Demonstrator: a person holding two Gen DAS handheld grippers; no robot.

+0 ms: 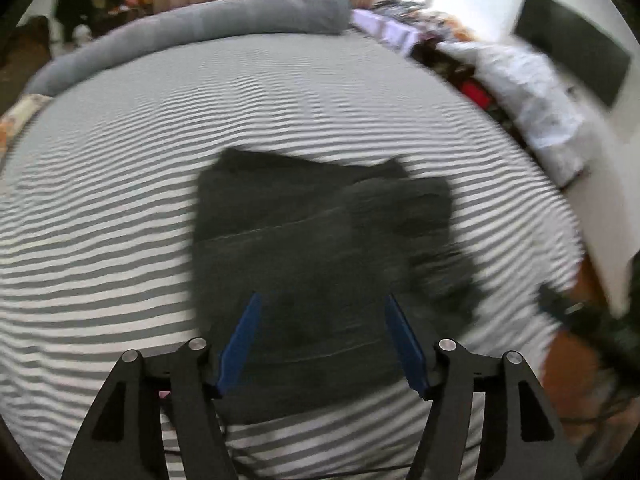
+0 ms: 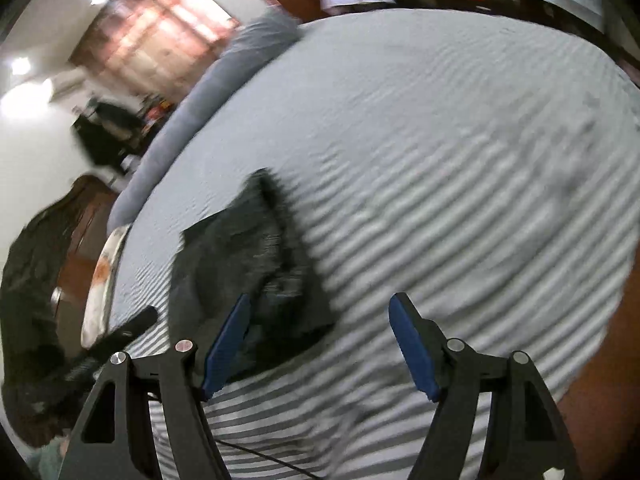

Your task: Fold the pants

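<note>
Dark grey pants lie folded into a compact stack on the grey-and-white striped bed. My left gripper is open and empty, hovering over the near part of the pants. In the right wrist view the pants lie left of centre. My right gripper is open and empty, above the bed just right of the pants' near corner. Both views are motion-blurred.
A long grey bolster lies along the far edge of the bed. White bedding and clutter sit beyond the right edge. The other gripper shows at the left of the right wrist view. A cable runs across the near bed edge.
</note>
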